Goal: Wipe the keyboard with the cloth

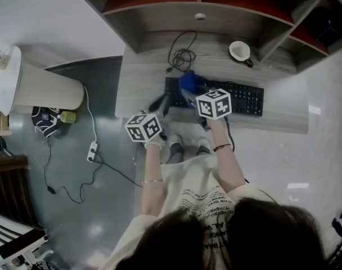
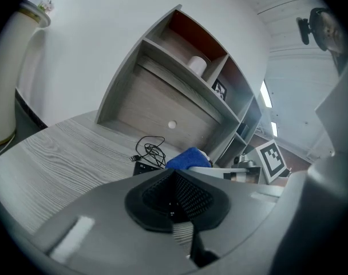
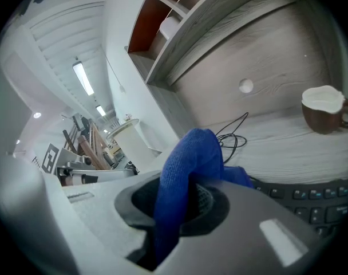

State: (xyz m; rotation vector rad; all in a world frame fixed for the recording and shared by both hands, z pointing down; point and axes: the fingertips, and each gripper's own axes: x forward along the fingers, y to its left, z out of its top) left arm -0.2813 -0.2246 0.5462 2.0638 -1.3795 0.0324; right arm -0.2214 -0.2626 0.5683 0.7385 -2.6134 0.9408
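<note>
Head view: the keyboard (image 1: 241, 98) lies on the worktop (image 1: 140, 77). The right gripper (image 1: 189, 96) holds the blue cloth (image 1: 189, 82) over its left end, with the left gripper (image 1: 161, 102) just beside.
Left gripper view: fingers (image 2: 105, 222) pressed together, nothing between.
Right gripper view: fingers pinching the cloth.

My head camera looks steeply down on the desk (image 1: 143, 77). My jaw cameras ride low near its front edge, facing the shelves (image 2: 162, 56); all share the cloth (image 1: 189, 80).
</note>
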